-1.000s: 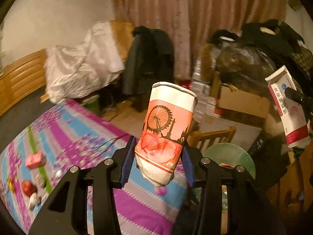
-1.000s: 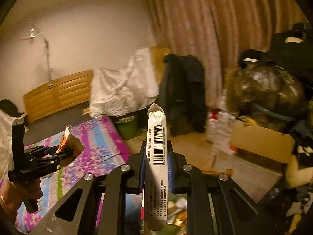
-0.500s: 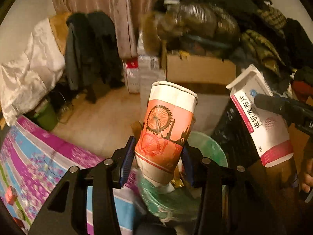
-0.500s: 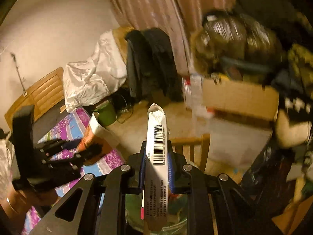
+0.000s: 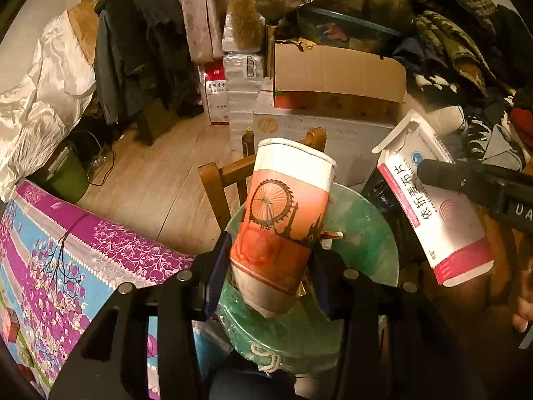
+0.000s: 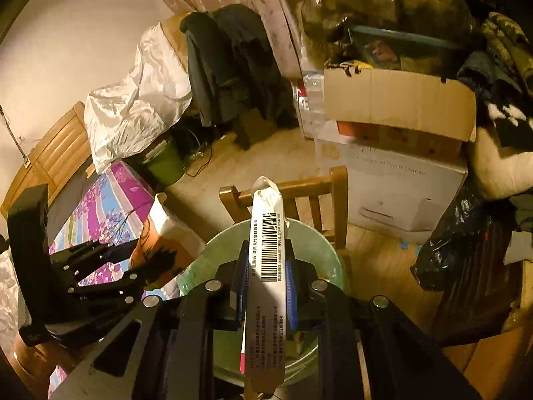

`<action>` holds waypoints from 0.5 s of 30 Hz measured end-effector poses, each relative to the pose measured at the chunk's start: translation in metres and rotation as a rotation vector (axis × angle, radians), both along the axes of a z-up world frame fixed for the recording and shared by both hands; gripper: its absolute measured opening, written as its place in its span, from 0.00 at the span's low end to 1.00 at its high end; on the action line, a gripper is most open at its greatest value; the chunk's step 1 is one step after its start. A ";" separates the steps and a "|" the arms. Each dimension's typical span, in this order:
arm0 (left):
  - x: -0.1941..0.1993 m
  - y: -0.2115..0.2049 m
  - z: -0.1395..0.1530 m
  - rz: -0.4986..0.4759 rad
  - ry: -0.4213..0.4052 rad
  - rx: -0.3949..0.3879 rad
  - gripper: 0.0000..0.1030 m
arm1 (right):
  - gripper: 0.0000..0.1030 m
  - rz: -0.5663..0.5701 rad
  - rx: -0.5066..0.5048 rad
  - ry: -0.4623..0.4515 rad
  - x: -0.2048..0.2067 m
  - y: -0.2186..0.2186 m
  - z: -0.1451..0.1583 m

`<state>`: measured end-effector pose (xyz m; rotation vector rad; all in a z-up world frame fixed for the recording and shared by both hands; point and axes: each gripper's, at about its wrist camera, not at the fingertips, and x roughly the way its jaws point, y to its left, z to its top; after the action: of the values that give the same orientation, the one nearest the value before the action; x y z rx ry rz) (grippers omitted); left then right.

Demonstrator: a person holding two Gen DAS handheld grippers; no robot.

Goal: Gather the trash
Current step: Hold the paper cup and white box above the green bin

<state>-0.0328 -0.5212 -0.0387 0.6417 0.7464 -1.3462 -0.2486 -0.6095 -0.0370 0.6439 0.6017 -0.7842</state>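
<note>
My left gripper (image 5: 266, 276) is shut on an orange and white paper cup (image 5: 283, 220) with a Ferris wheel print, held above the green-lined trash bin (image 5: 366, 233). The cup also shows in the right wrist view (image 6: 166, 243). My right gripper (image 6: 265, 286) is shut on a flat white medicine box (image 6: 266, 266) with a barcode, held over the bin (image 6: 313, 243). The same box shows at the right in the left wrist view (image 5: 436, 206), beside the cup.
A wooden chair (image 5: 216, 183) stands behind the bin. The table with a purple and blue floral cloth (image 5: 66, 250) lies to the left. Cardboard boxes (image 5: 333, 76), piled clothes and bags (image 6: 383, 3) crowd the back and right. A green bucket (image 6: 165, 163) sits on the floor.
Both grippers have swung right from the table and tilted down, and now hold the cup and the box over the green-lined bin.
</note>
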 end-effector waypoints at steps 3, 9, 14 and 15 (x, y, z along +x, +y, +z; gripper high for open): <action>0.001 0.001 -0.001 -0.001 -0.009 0.004 0.42 | 0.19 0.003 0.002 0.006 0.004 -0.001 -0.004; -0.003 -0.002 -0.002 -0.011 -0.021 0.002 0.42 | 0.19 0.013 0.005 0.011 0.012 0.000 -0.005; -0.002 -0.002 -0.002 -0.014 -0.029 -0.001 0.42 | 0.19 0.027 -0.003 0.017 0.020 -0.003 -0.004; -0.002 -0.002 -0.003 -0.015 -0.029 -0.001 0.42 | 0.19 0.029 -0.004 0.018 0.021 -0.003 -0.003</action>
<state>-0.0350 -0.5229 -0.0412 0.6652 0.7189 -1.3483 -0.2274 -0.6128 -0.0405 0.6236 0.6240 -0.7650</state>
